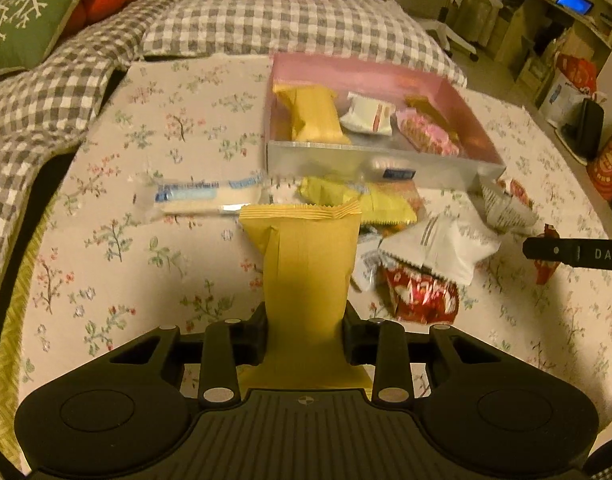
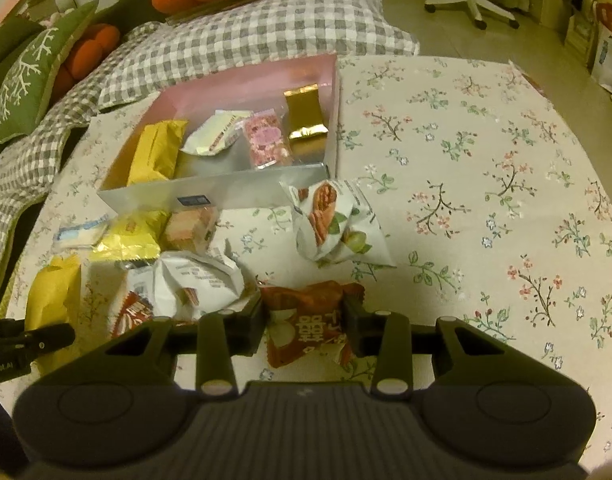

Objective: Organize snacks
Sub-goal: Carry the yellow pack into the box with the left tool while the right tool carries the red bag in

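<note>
Yellow pack (image 1: 308,276) clamped in left gripper (image 1: 306,334); red pack (image 2: 306,322) btwn right gripper (image 2: 306,326) jaws (closed on it), box (image 2: 210,196) ahead.

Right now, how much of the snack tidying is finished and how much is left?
About a third, at a guess. Four snacks already lie in the box: a yellow pack, a white one, a pink one and a gold one. The left claw grips another yellow packet, and the right claw closes around a red packet. Some half-dozen more, like the nut bag, wait on the floral cloth.
</note>
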Tool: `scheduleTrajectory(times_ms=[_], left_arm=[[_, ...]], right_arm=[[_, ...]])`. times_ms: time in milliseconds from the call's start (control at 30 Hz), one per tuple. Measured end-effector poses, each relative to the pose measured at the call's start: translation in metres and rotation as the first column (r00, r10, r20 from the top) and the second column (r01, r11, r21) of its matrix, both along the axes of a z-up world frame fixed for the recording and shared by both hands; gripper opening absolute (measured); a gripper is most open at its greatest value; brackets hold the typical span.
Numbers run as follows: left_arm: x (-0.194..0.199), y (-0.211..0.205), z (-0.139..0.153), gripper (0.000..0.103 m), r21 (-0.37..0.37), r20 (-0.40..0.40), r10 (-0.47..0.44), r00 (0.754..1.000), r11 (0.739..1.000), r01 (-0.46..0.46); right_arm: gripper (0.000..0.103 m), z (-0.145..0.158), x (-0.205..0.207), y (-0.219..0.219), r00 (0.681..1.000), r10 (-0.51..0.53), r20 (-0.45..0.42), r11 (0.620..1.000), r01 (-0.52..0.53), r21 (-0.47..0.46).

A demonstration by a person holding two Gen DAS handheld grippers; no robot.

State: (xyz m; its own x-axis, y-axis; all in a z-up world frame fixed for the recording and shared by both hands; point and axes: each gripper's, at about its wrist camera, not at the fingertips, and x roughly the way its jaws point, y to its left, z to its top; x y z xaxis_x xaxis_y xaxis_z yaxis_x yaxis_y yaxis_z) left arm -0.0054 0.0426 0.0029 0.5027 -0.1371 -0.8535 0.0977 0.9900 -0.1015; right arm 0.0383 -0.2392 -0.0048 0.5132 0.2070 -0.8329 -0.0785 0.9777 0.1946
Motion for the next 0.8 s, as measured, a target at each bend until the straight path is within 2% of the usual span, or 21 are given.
scheduleTrajectory(times_ms=[367,567,800], left_arm=[[0.03,-0.009,0.031,0.032,-0.056,0.057,-0.012,0.998,0.998,0.015],[0.063,-0.023,0.045,0.032,-0.082,0.092,-0.028,0.995,0.996,0.035],[0.112,-0.041,0.047,0.032,-0.118,0.104,-0.043,0.994,0.991,0.056]], right_arm=[[0.037,0.036,0.017,0.005,0.998,0.009,0.062,0.998,-0.012,0.056],[0.037,0.045,0.04,0.014,0.997,0.013,0.077,0.996,-0.019,0.084],[0.037,0.049,0.075,0.019,0.997,-0.003,0.084,0.995,-0.006,0.102]])
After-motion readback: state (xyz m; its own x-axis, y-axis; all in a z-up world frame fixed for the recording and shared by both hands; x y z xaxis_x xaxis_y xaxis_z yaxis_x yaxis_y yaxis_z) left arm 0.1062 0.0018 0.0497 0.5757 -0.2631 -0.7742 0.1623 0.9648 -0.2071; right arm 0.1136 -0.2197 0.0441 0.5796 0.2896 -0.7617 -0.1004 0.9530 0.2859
